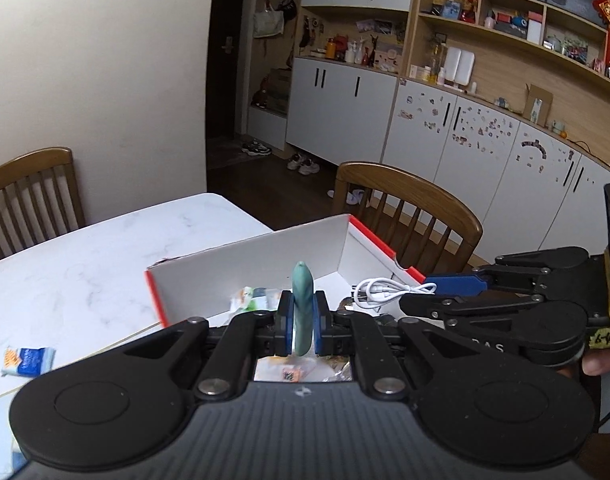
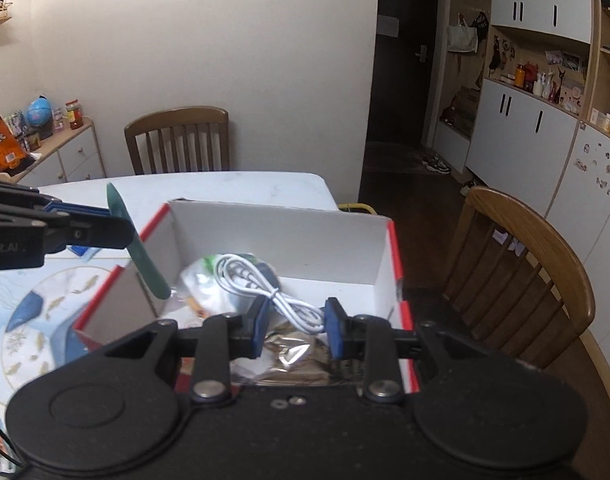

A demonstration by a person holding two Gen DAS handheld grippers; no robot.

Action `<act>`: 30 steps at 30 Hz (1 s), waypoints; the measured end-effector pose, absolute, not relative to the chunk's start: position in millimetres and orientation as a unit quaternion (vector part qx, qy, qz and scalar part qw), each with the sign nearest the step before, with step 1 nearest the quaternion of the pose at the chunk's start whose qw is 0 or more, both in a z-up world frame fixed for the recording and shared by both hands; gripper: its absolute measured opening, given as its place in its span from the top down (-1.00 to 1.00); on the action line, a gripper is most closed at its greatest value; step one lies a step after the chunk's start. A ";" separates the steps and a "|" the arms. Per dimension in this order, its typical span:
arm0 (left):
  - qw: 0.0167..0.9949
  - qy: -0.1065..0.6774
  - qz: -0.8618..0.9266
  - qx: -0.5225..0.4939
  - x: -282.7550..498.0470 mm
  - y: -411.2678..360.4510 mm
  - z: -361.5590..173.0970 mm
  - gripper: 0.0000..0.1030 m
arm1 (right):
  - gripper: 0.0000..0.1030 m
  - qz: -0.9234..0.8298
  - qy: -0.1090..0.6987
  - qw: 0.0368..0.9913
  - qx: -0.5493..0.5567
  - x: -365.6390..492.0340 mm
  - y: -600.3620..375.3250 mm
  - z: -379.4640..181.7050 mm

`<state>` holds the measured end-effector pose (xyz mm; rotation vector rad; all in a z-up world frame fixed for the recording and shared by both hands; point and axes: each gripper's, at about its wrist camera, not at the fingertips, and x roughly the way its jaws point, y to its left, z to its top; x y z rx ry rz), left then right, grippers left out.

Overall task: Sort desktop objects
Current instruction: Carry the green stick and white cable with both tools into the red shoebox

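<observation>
My left gripper [image 1: 303, 312] is shut on a flat teal-green stick [image 1: 302, 292] that stands up between its blue pads. It hovers at the near edge of a white cardboard box with red rims [image 1: 257, 256]. In the right wrist view the left gripper [image 2: 117, 220] comes in from the left, and the green stick [image 2: 149, 272] slants down over the box's left wall [image 2: 281, 236]. My right gripper [image 2: 297, 320] is shut on a coiled white cable [image 2: 245, 272] above the box. From the left wrist view the right gripper [image 1: 429, 292] reaches in from the right, the cable [image 1: 385, 292] hanging off its tips.
Several snack packets and foil wrappers [image 2: 289, 352] lie inside the box. A blue-and-white packet [image 1: 27, 361] lies on the white marble table [image 1: 85, 260]. A patterned mat [image 2: 33, 320] covers the near left. Wooden chairs [image 1: 409, 216] [image 2: 177, 140] stand at the table's edges.
</observation>
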<state>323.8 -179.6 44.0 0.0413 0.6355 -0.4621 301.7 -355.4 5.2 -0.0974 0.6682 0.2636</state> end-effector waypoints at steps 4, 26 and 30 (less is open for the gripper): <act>0.918 0.320 -0.233 0.032 334.1 -193.4 39.3 0.85 | 0.43 0.127 0.334 0.932 -0.051 314.6 -362.2 0.8; 0.868 0.410 -0.269 0.077 383.9 -232.0 -7.5 0.85 | 0.43 0.144 0.368 0.908 -0.141 373.6 -351.5 -30.8; 0.859 0.424 -0.274 0.087 388.5 -235.5 -16.1 0.85 | 0.43 0.148 0.380 0.897 -0.170 382.6 -342.3 -39.4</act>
